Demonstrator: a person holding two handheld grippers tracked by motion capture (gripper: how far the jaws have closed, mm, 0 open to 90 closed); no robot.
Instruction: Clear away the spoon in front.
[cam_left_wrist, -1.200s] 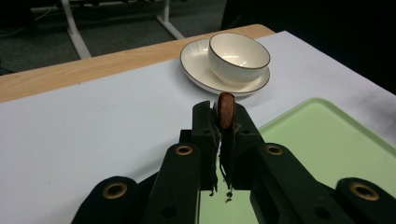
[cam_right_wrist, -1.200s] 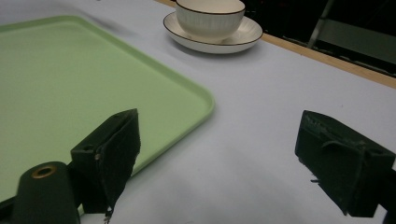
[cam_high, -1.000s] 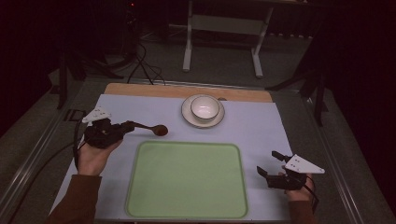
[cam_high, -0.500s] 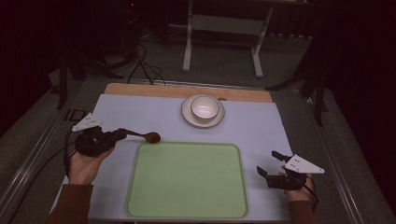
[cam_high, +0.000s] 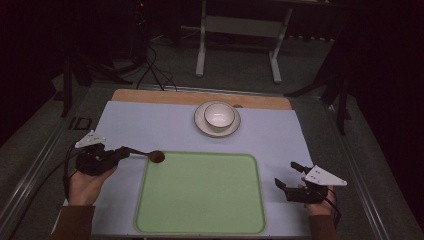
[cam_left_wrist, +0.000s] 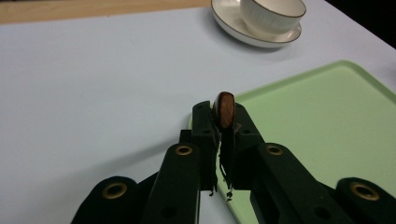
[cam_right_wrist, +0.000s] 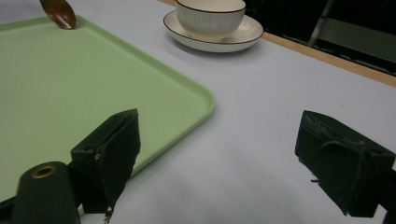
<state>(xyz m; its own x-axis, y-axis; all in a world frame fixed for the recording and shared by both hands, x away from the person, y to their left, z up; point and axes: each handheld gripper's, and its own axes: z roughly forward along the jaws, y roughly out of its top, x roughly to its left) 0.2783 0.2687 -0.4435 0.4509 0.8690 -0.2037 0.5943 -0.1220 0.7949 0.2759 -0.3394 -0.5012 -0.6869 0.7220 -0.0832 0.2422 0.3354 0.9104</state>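
Worktop (cam_high: 150, 125): pale sheet covers it, with a wooden strip along the far edge.
Tray (cam_high: 200, 195): light green, rounded corners, lying flat at the near middle of the worktop, between the two hands.
Saucer (cam_high: 200, 122): cream with a dark rim, at the far middle, well apart from the tray.
Bowl (cam_high: 219, 115): white, ribbed, upright on the saucer.
Left hand (cam_high: 87, 182): forearm in a brown sleeve comes in from the lower left; palm cups the tool from beneath, just left of the tray.
Left tool (cam_high: 125, 151): held level, pointing right toward the tray's far-left corner; jaws clamped on the handle of a spoon.
Right hand (cam_high: 317, 205): enters at the lower right, low beside the tray's near-right corner.
Right tool (cam_high: 287, 175): pointing left and away, jaws spread wide with nothing between them.
Spoon (cam_high: 150, 155): dark brown, handle gripped edge-on; its bowl end sits over the tray's far-left rim.
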